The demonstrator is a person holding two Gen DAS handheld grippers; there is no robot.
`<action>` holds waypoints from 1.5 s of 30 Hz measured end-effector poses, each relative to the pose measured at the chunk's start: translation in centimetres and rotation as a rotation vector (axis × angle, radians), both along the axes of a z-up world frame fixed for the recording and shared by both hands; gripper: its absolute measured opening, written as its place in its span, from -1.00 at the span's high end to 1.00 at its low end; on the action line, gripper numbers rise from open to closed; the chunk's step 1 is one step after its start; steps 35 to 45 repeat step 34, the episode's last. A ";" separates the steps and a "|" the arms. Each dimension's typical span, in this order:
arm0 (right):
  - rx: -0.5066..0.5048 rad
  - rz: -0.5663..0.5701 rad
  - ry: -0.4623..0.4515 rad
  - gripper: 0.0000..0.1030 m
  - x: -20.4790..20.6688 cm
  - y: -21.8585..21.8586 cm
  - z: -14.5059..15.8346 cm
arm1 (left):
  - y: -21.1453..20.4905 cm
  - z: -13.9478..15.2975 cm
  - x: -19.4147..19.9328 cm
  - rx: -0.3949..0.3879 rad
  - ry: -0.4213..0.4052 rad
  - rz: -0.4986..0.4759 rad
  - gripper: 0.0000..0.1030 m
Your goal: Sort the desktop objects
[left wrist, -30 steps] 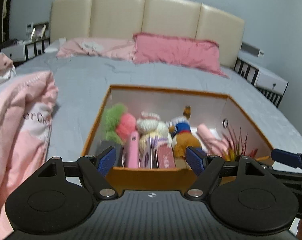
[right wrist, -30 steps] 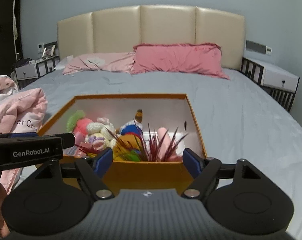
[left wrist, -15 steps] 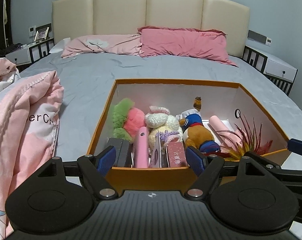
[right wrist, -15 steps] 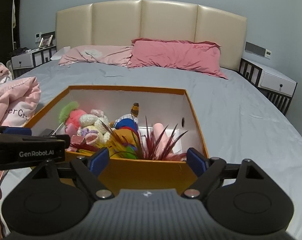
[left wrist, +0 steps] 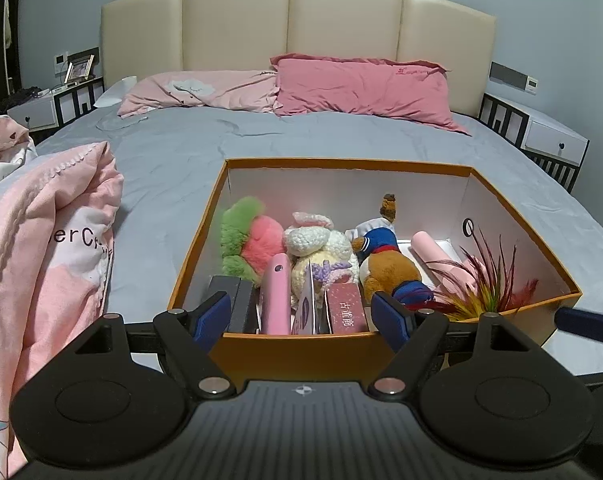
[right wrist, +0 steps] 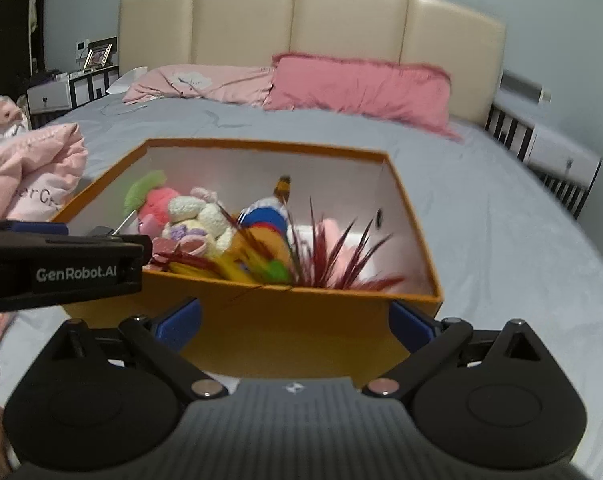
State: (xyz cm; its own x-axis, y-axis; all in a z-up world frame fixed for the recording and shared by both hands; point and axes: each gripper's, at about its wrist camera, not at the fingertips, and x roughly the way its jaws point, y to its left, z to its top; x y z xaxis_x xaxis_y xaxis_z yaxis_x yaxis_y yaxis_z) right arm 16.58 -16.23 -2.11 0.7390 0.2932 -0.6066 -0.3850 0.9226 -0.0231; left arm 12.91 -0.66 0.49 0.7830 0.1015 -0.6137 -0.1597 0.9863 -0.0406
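Observation:
An orange box [left wrist: 293, 350] with white inner walls sits on the grey bed, also in the right wrist view [right wrist: 301, 320]. It holds a green and pink plush [left wrist: 253, 240], a cream crochet toy [left wrist: 317, 240], a brown dog plush in blue [left wrist: 385, 264], a pink case [left wrist: 276, 296], a red packet [left wrist: 347, 308] and a red-leaved fake plant [left wrist: 485, 288]. My left gripper [left wrist: 303, 318] is open and empty at the box's near wall. My right gripper [right wrist: 295, 320] is open and empty, just before the near wall.
A pink quilt [left wrist: 41, 248] lies left of the box. Two pink pillows [left wrist: 357, 88] lean on the cream headboard. White nightstands [left wrist: 553, 144] stand at both sides of the bed. The left gripper's body [right wrist: 61, 272] crosses the right wrist view.
Both grippers have risen and tilted, so the box sits lower and shows more of its inside. The right gripper is moving; its view is blurred. Jaws stay open.

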 end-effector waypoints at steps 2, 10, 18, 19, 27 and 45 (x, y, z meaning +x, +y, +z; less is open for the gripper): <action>0.022 -0.027 0.029 -0.94 0.4 -0.5 -0.2 | 0.0 0.0 0.0 0.000 0.000 0.000 -0.76; 0.037 -0.059 -0.011 -0.94 0.1 -1.1 0.5 | 0.1 0.0 0.0 -0.003 0.000 0.001 -0.77; 0.037 -0.050 -0.023 -0.93 0.0 -1.0 0.7 | 0.1 0.0 0.0 -0.007 0.000 -0.001 -0.77; 0.039 -0.052 -0.021 -0.93 0.0 -1.1 0.7 | 0.1 0.0 0.0 -0.009 0.001 -0.001 -0.77; 0.042 -0.051 -0.021 -0.93 0.1 -1.2 0.7 | 0.3 0.0 0.1 -0.011 0.003 -0.004 -0.77; 0.046 -0.056 -0.015 -0.93 0.1 -1.3 0.6 | 0.2 0.0 0.1 -0.011 0.002 -0.002 -0.77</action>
